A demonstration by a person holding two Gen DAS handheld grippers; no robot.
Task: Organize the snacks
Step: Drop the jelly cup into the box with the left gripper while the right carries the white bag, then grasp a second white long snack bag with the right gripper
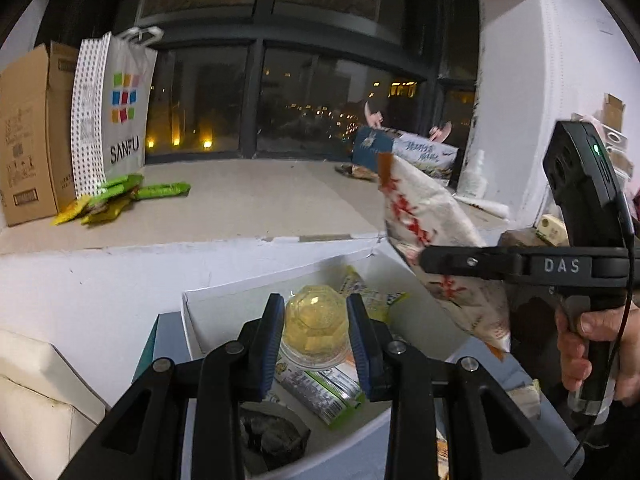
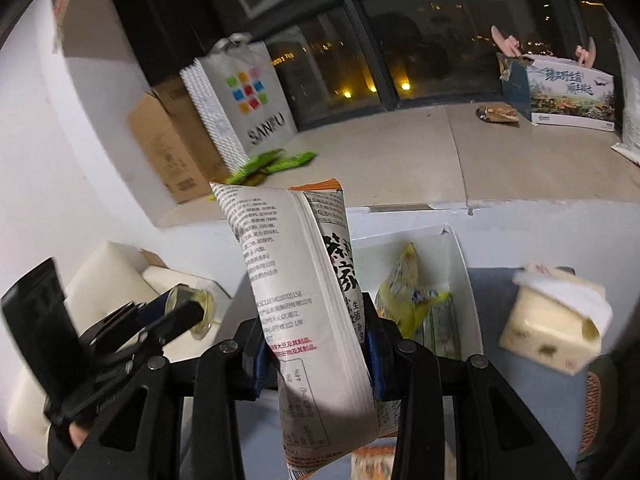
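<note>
My left gripper (image 1: 316, 330) is shut on a clear jelly cup (image 1: 314, 326) with yellow filling, held over a white open box (image 1: 224, 300) that holds several snack packs. It also shows at the left of the right wrist view (image 2: 188, 310). My right gripper (image 2: 318, 344) is shut on a white snack bag (image 2: 308, 292) with black and red print, held upright above the box (image 2: 460, 256). In the left wrist view that bag (image 1: 428, 224) hangs at the right, above the box's right rim.
On the stone window ledge (image 1: 260, 200) stand a cardboard carton (image 1: 28, 132), a white SANFU bag (image 1: 116, 108), several green packets (image 1: 120, 196) and a printed box (image 1: 412, 152). A pale wrapped block (image 2: 556, 324) lies right of the white box. A cream cushion (image 1: 36, 392) lies at the left.
</note>
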